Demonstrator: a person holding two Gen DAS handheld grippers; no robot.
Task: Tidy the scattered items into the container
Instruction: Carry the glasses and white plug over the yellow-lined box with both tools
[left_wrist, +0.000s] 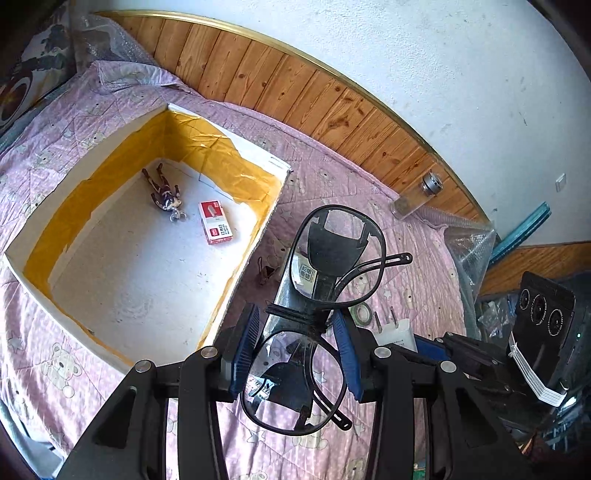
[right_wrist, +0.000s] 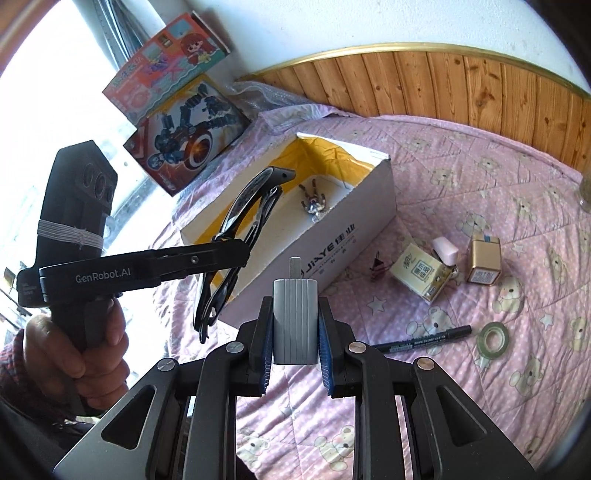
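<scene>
Figurine (left_wrist: 165, 192) and packet (left_wrist: 215, 222) inside box (left_wrist: 243, 271); marker (right_wrist: 424, 338) outside

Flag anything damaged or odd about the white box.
The white box has torn, crinkled yellow lining peeling along its inner walls, leaving bare white patches. Otherwise it sits upright on the pink quilt, holding a small figurine and a red-and-white packet.

Black-framed glasses (left_wrist: 314, 317) folded, suspended beside white box (right_wrist: 332, 236). Box open, yellow-lined, containing figurine (left_wrist: 164, 194) and red-white staples packet (left_wrist: 216, 221). Grey ribbed block (right_wrist: 295, 321) upright.
</scene>
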